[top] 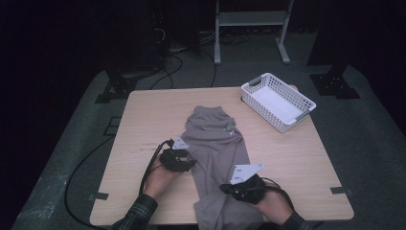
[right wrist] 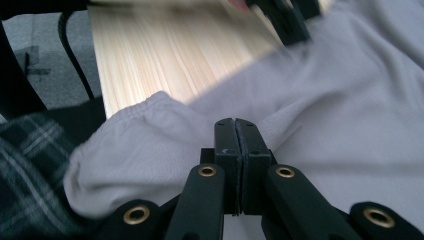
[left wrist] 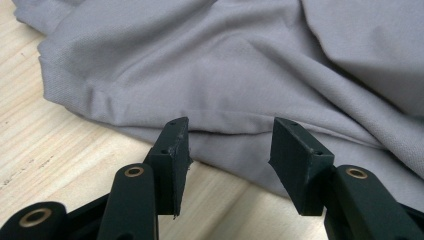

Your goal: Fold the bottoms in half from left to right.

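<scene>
A grey garment (top: 215, 139) with an elastic waistband lies lengthwise on the wooden table (top: 148, 115), its near end hanging over the front edge. My left gripper (top: 190, 163) is at the garment's left edge. In the left gripper view its jaws (left wrist: 230, 137) stand open, and the folded cloth edge (left wrist: 225, 65) lies just beyond the tips. My right gripper (top: 224, 188) is low over the garment's near end. In the right gripper view its jaws (right wrist: 235, 125) are pressed together, with a bunched fold of the grey cloth (right wrist: 350, 125) at their tips. A cuffed hem (right wrist: 150, 107) lies to its left.
A white perforated basket (top: 277, 100) stands empty at the table's back right corner. Bare wood lies left and right of the garment. Black cables trail off the left side. A plaid sleeve (right wrist: 25, 165) is close beside the right gripper. Dark floor and stands surround the table.
</scene>
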Tool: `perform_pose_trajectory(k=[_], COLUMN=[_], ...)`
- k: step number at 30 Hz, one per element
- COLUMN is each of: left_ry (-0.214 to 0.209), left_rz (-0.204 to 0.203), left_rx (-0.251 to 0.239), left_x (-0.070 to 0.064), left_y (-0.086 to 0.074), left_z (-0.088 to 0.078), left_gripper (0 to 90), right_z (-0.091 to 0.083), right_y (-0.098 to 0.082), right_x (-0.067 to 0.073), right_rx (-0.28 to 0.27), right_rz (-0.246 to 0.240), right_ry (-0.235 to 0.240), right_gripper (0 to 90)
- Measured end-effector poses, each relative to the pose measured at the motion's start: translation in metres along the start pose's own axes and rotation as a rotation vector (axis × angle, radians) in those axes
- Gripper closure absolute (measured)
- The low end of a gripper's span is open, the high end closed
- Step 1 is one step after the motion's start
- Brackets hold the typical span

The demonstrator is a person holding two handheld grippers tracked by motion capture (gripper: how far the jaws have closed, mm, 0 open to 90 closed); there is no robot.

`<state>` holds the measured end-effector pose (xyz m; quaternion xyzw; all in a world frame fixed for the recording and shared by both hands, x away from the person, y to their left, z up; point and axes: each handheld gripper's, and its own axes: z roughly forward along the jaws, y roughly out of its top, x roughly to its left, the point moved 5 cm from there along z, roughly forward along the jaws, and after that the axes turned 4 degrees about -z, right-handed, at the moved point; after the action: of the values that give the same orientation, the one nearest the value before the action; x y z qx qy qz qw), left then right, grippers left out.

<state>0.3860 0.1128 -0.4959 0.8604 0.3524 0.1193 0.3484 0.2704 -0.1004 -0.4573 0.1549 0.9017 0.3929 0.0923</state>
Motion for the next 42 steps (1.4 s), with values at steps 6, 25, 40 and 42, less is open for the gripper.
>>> perform_pose_trajectory(k=[6,25,40,42], left_ry=[-0.023,-0.156,-0.152,-0.165], left_rz=[0.015,0.119,0.130,0.113], left_rx=[0.013,0.031,0.029,0.011], left_x=[-0.008,-0.054,-0.048,-0.046], left_y=[0.000,0.003,0.006,0.005], left_z=[-0.001,0.017,-0.017,-0.017], left_gripper=[48.9,53.7,90.0,90.0], right_z=[-0.027,-0.046,-0.053,-0.054], right_y=[-0.047,-0.085,-0.079,-0.077], right_x=[-0.006,-0.017,-0.011,-0.009], right_rx=[0.082,0.166,0.123,0.114], right_rz=[0.062,0.099,0.085,0.083], right_ry=[-0.052,-0.141,-0.132,-0.127], right_gripper=[88.0,88.1,88.1,88.1])
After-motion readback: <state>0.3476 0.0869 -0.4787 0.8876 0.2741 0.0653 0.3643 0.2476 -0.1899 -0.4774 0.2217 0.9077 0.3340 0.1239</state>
